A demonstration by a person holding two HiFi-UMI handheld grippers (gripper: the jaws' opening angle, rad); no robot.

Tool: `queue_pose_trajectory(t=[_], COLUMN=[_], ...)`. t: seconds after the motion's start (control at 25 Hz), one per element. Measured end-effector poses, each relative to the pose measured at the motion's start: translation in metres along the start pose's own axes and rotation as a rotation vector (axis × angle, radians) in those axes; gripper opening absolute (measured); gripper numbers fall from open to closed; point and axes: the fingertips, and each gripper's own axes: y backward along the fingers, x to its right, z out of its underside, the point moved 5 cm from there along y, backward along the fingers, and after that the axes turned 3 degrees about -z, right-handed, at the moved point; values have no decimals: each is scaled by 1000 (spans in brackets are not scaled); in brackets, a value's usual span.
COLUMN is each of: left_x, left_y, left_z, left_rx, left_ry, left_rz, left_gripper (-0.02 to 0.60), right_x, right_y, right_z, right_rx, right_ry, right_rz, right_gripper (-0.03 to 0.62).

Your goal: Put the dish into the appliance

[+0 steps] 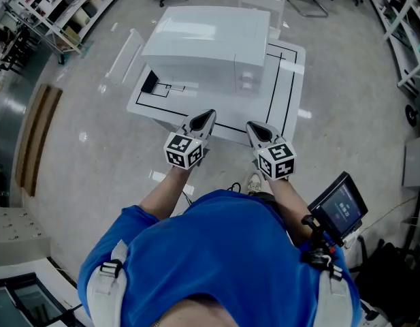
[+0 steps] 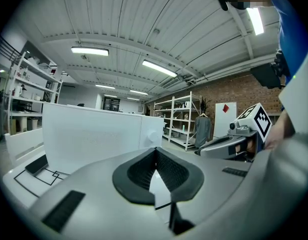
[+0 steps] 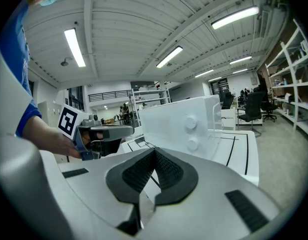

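Holding both tongs out level ahead of the blue-shirted body, the person has them low-centre in the head view. The left gripper (image 1: 204, 119) and right gripper (image 1: 257, 131) sit side by side, just short of the table (image 1: 284, 94) near edge. Both pairs of jaws are closed pad to pad with nothing between them, as each gripper view shows.

No dish shows in any view. A dark flat thing (image 1: 150, 82) lies on the table just left of the appliance; it is too small to tell what it is.

The appliance (image 1: 206, 43) stands straight ahead of both tongs, upper centre of the head view. Its long axis runs across the frame. The front face toward the person looks shut: a plain white panel on the left, two knobs (image 3: 192, 132) on the right. The left gripper lines up with the panel and the right gripper with the knob end. Both are about equally near.

With the door closed, grippers bare and no dish seen, this fits two stages. Either the dish is out of frame, or it already sits inside behind the shut door. The views cannot settle which.

Black tape lines mark the bare table in front and to the right of the appliance, leaving open room there. A small screen (image 1: 342, 206) sits lower right by the person's elbow. Beyond the table are open floor, chairs at the top edge, and shelving far left and right.
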Motion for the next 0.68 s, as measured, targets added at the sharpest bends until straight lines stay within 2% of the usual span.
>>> queue_pose_trajectory(t=[0.68], left_x=[0], left_y=[-2], left_z=[-7], left_rx=[17], left_ry=[1], left_rz=[5], left_gripper=[8], right_x=[-1], right_y=[-2], right_z=[-7], right_rx=[3], right_ry=[20], right_rz=[-6], right_gripper=[2])
